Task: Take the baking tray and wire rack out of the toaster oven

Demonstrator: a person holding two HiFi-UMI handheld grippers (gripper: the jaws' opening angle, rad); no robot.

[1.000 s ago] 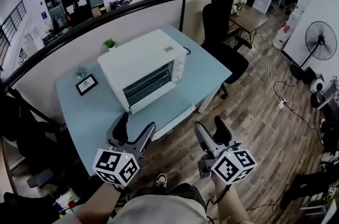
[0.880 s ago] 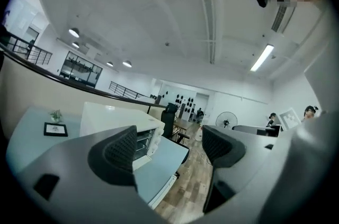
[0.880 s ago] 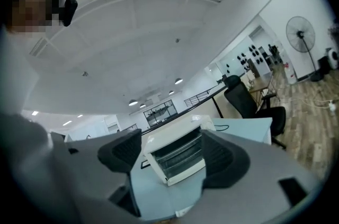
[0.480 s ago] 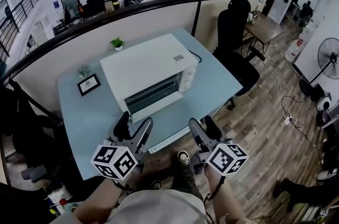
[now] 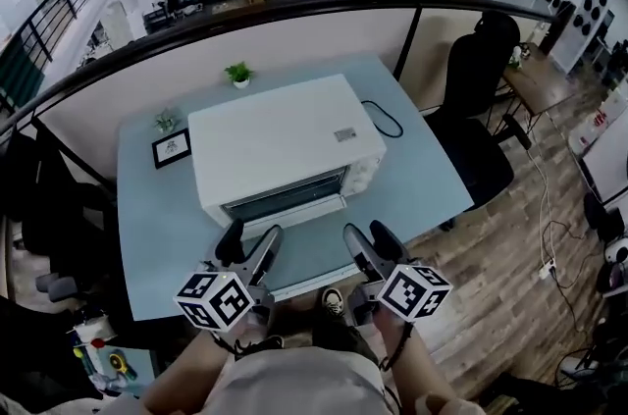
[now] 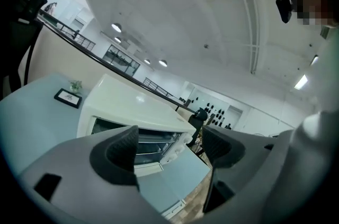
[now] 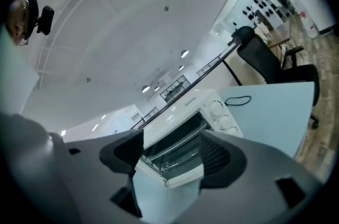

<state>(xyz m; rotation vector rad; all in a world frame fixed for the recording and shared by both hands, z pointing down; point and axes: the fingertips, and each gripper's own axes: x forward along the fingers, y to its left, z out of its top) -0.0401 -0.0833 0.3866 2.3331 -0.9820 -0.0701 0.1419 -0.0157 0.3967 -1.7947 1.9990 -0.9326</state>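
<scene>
Head view now has the toaster oven (image 5: 280, 143) nearer mid-frame than a second ago. The person has stepped up to the counter (image 5: 422, 178), and both grippers reach its near edge. On the left gripper (image 5: 252, 234) the fingers stay spread wide and empty. Those of the right gripper (image 5: 365, 234) have just been narrowing, with nothing between them. Removal has not begun: the wire rack (image 7: 175, 151) sits inside the oven, and the baking tray cannot be made out. A small grey plate (image 5: 342, 135) on the oven's top is unreadable.
</scene>
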